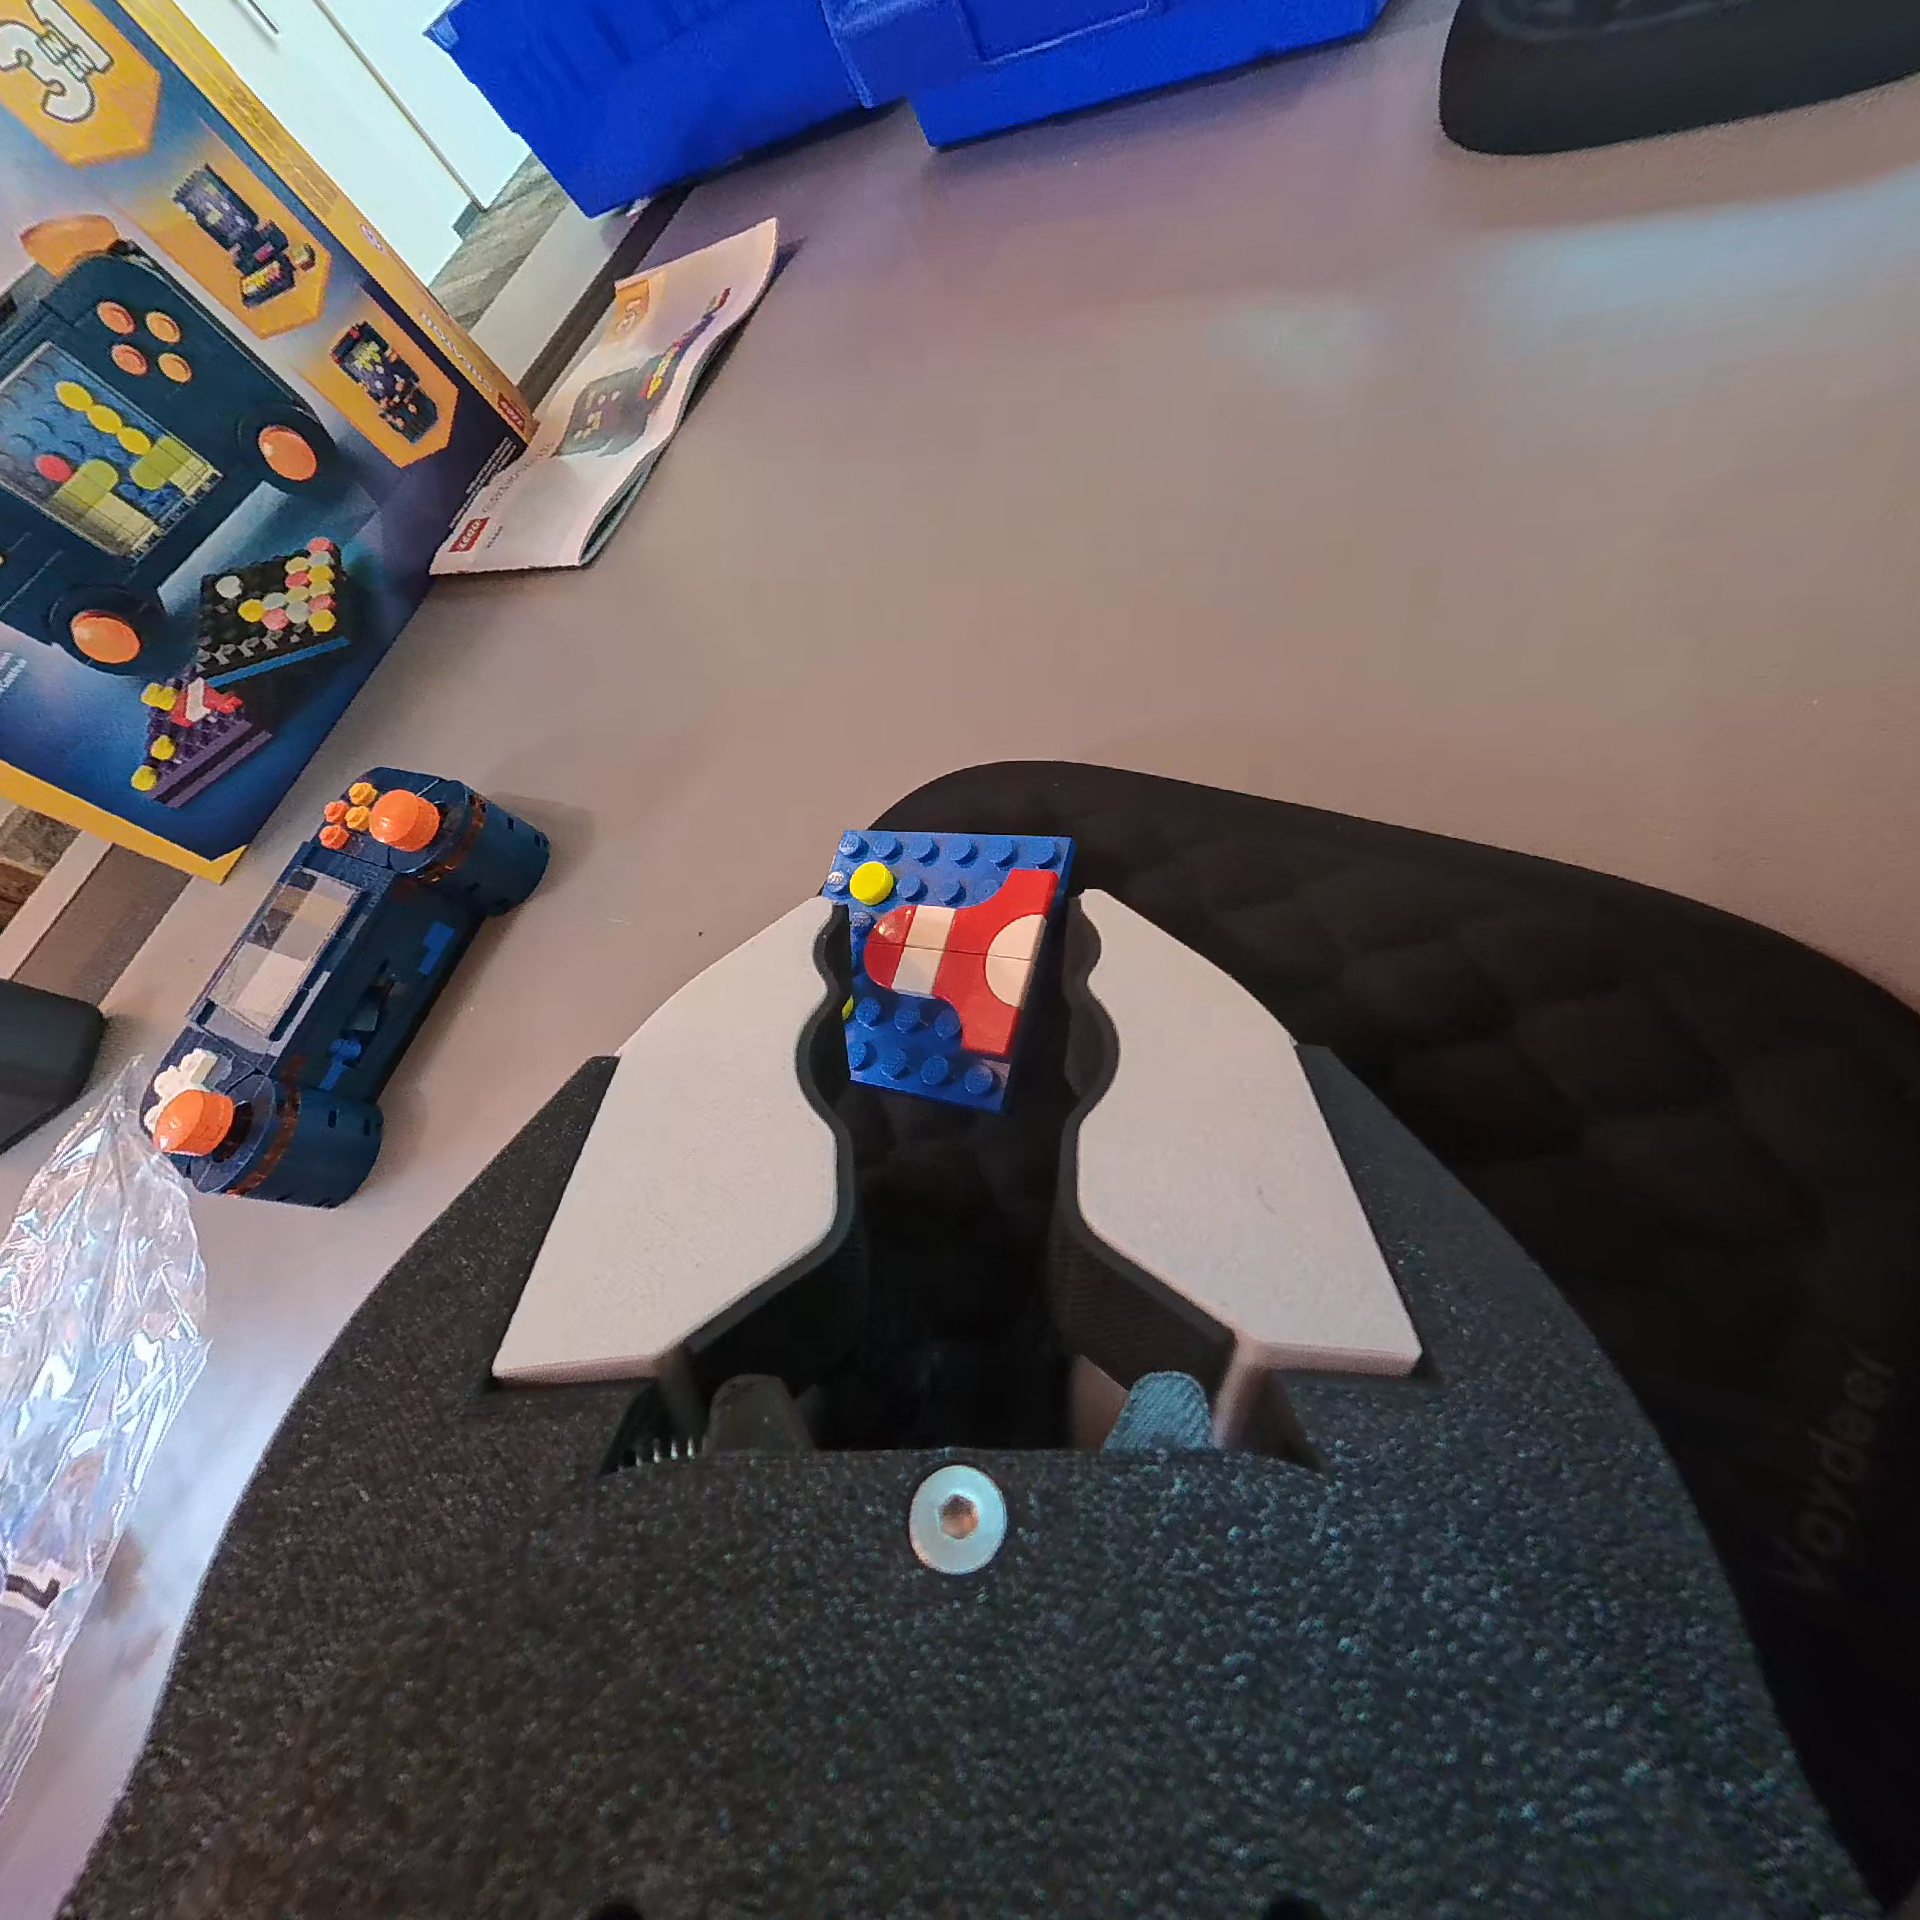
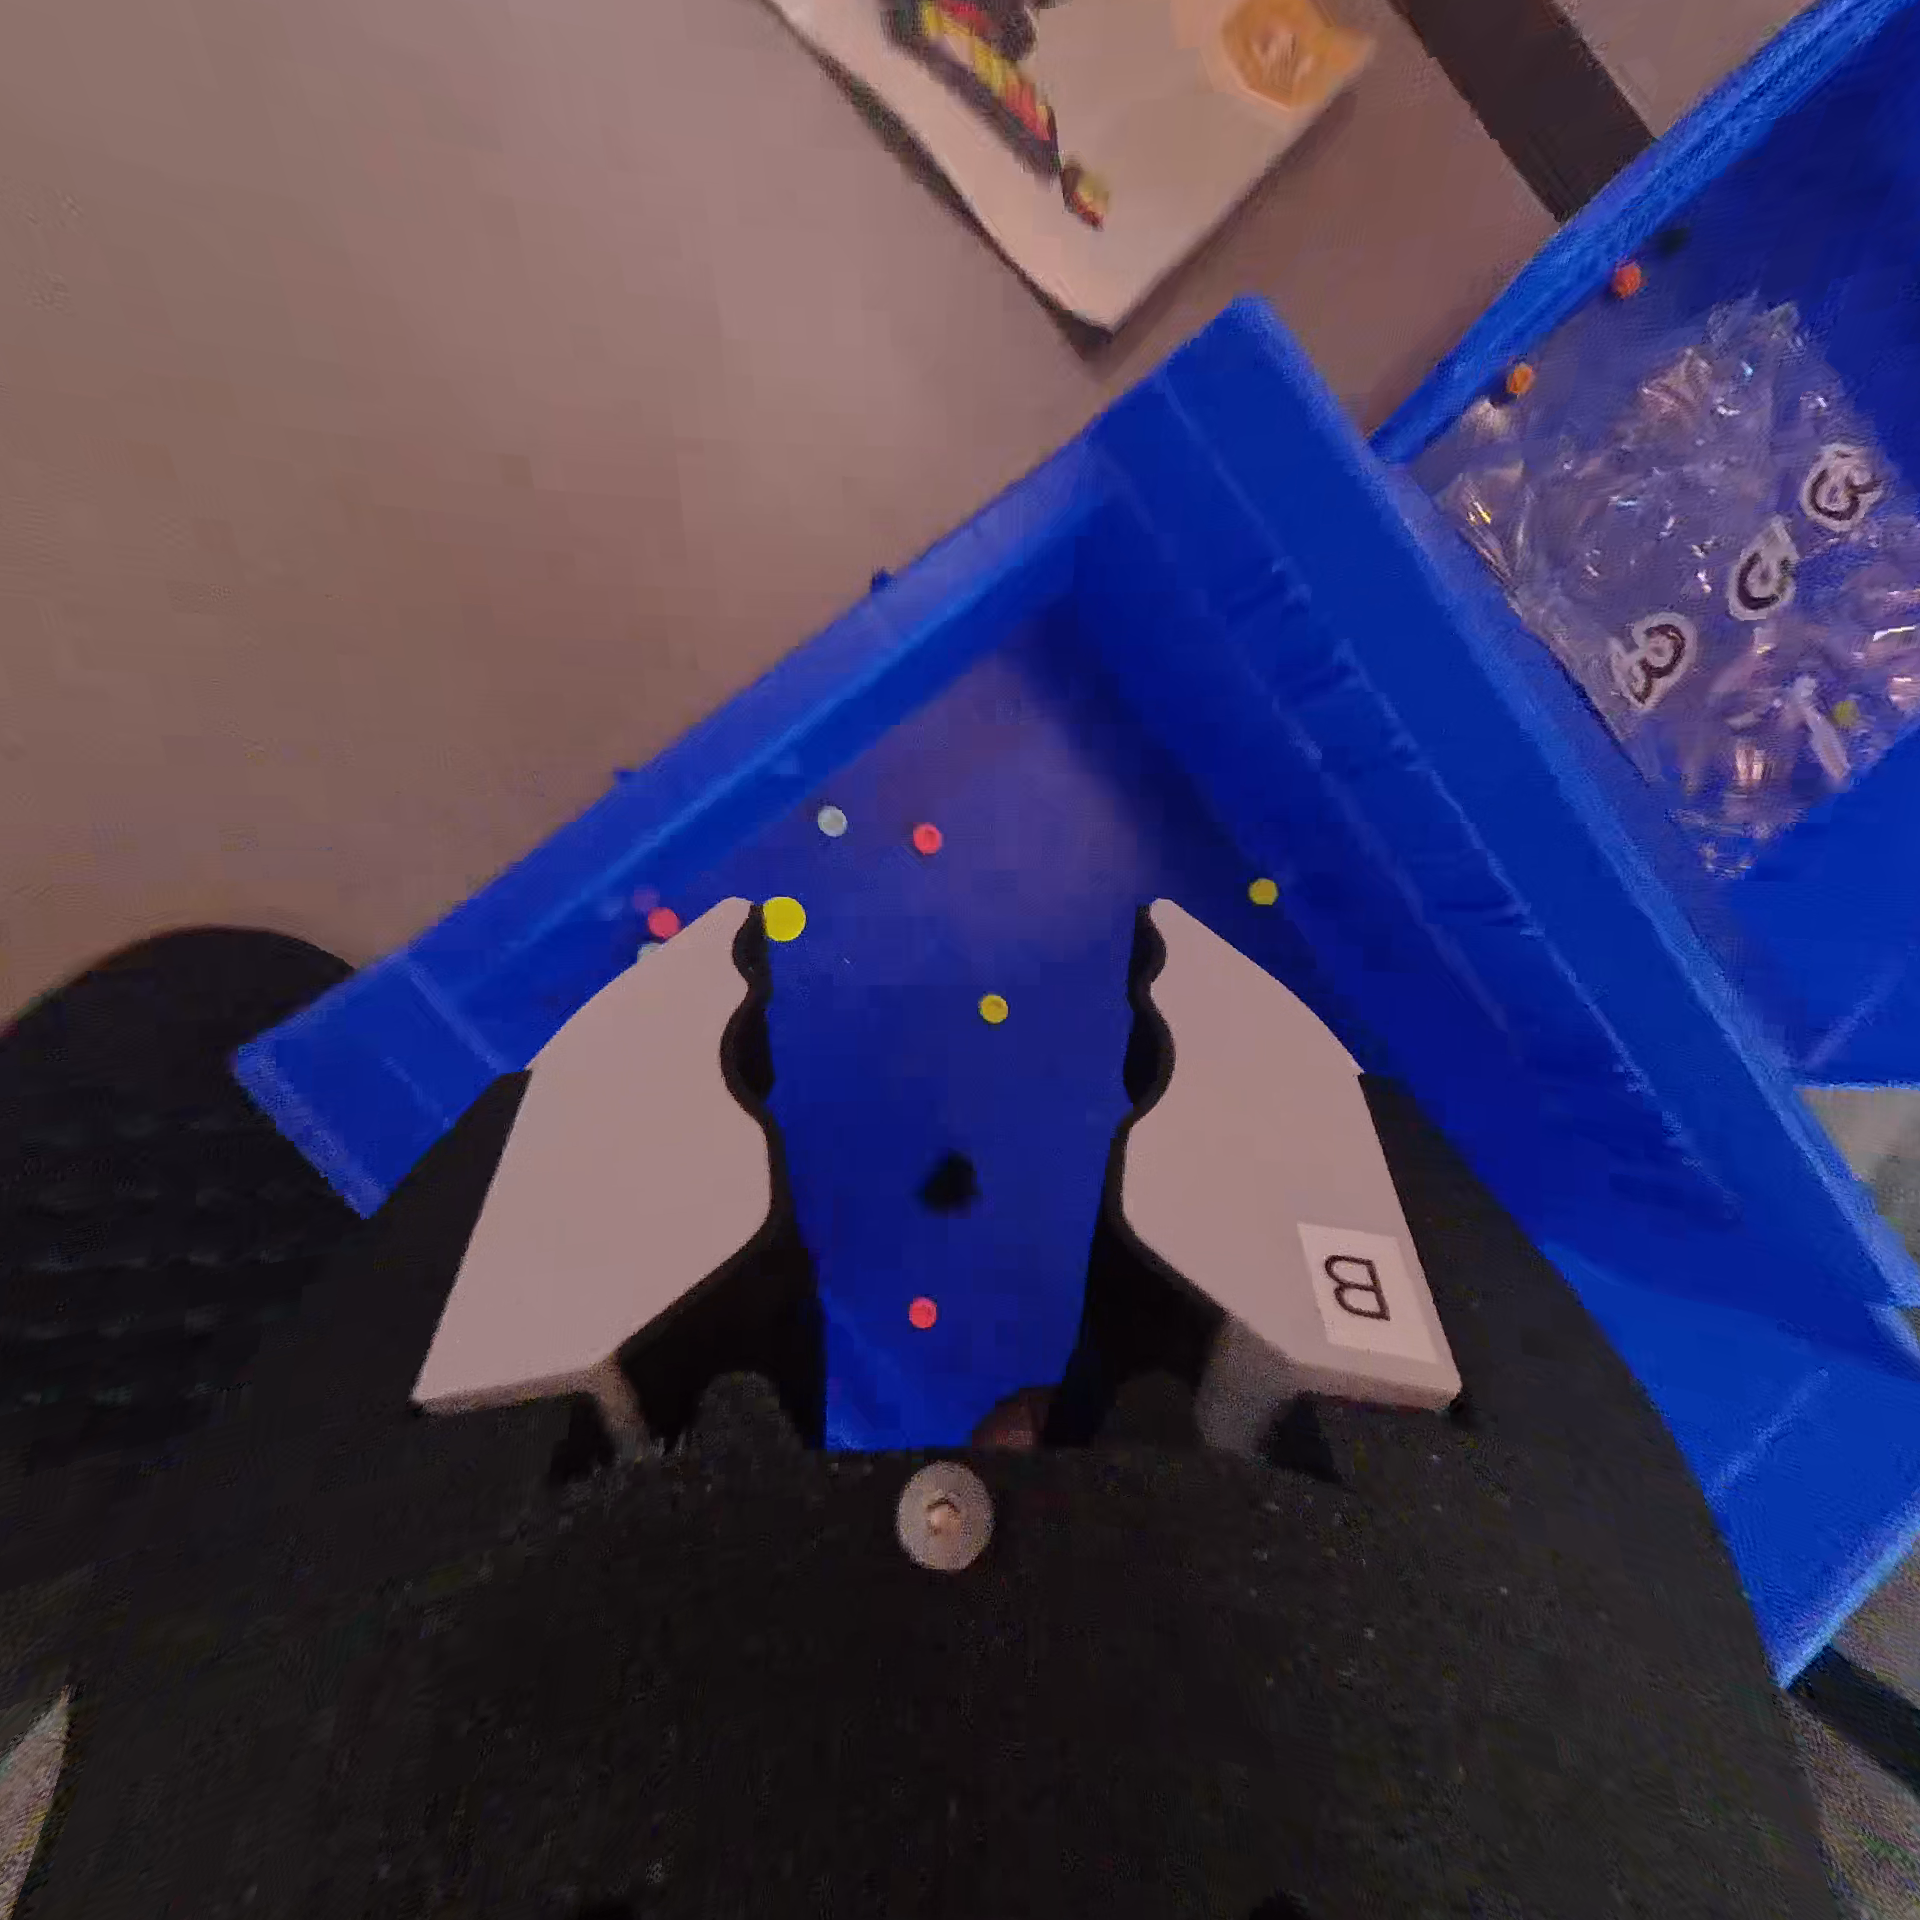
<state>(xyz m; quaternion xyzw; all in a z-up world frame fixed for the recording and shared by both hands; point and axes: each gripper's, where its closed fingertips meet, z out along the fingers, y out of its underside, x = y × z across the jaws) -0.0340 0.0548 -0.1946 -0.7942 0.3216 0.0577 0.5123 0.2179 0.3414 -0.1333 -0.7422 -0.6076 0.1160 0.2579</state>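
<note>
The left gripper (image 1: 948, 909) holds a small blue brick plate (image 1: 940, 971) between its two fingers, in the middle of the frame. The plate has a red and white shape on top and one yellow round dot near its upper left corner. Under it lies a black mat (image 1: 1455, 997) on the grey table (image 1: 1247, 499). At the left of the frame sits a dark blue toy game pad (image 1: 343, 987) with orange knobs. A big picture box (image 1: 187, 436) fills the upper left, with a booklet (image 1: 634, 416) beside it and a clear bag (image 1: 94, 1299) at the lower left.

The right gripper (image 2: 948, 914) is spread wide with nothing in it. It hangs over a blue bin (image 2: 1299, 727). Tiny round studs (image 2: 992, 1008), yellow, red and maybe grey, lie on the bin floor; the view is blurry. A yellow one (image 2: 783, 920) is just beside the left fingertip. Another blue bin (image 2: 1849, 187) at the upper right holds a crinkly clear bag (image 2: 1683, 582).
</note>
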